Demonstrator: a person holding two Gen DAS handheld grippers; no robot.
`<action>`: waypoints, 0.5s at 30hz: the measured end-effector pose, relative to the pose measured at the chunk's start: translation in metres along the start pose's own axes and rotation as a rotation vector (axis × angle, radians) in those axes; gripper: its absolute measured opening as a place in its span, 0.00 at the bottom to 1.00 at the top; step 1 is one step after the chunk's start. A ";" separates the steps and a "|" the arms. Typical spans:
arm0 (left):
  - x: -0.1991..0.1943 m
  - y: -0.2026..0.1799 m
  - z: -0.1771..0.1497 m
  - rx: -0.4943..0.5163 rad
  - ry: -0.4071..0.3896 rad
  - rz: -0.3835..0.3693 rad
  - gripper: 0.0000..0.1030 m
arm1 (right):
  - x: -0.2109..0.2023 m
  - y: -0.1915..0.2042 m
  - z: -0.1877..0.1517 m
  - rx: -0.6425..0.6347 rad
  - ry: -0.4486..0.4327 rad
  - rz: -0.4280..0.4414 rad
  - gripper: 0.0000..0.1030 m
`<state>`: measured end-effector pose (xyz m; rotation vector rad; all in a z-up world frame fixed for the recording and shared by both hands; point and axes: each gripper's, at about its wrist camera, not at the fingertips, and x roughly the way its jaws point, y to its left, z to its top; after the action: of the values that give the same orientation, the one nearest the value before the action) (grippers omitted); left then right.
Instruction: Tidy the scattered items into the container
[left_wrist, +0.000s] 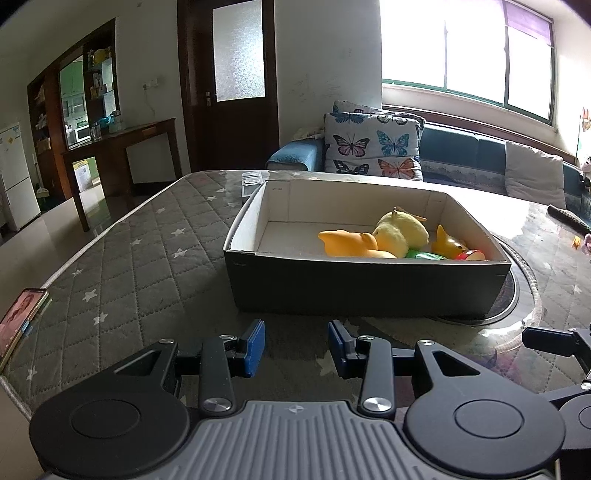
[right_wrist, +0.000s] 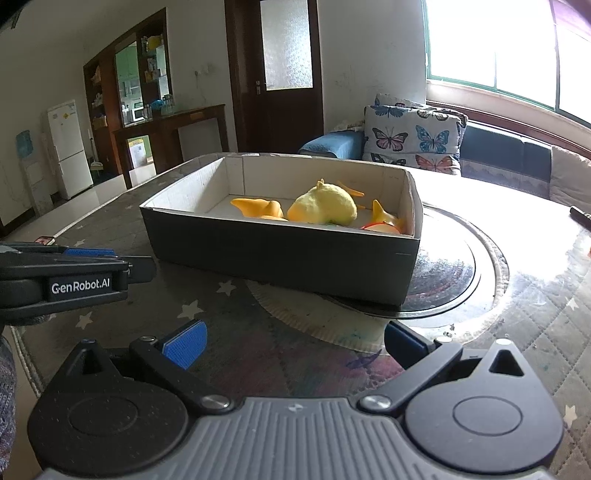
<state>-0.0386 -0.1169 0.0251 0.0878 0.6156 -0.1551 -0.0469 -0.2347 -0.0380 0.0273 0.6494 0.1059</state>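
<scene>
On the quilted star-print table cover (sofa behind) sits the box.

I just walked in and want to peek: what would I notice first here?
The box in the middle of the table, with a yellow plush and orange toys piled at its right end. Behind it, butterfly pillows sit on the sofa under a very bright window. Up close, both tools, left and right, are open and hold nothing.
</scene>
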 end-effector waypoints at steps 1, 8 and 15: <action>0.001 0.000 0.001 0.001 0.000 0.000 0.39 | 0.002 -0.001 0.001 0.001 0.003 0.000 1.00; 0.010 0.000 0.008 0.012 0.002 0.002 0.39 | 0.011 -0.003 0.006 0.005 0.013 0.001 1.00; 0.020 -0.002 0.016 0.013 0.010 0.005 0.39 | 0.020 -0.005 0.012 0.001 0.022 0.007 1.00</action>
<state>-0.0141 -0.1229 0.0264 0.1025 0.6242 -0.1542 -0.0228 -0.2375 -0.0406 0.0298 0.6714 0.1131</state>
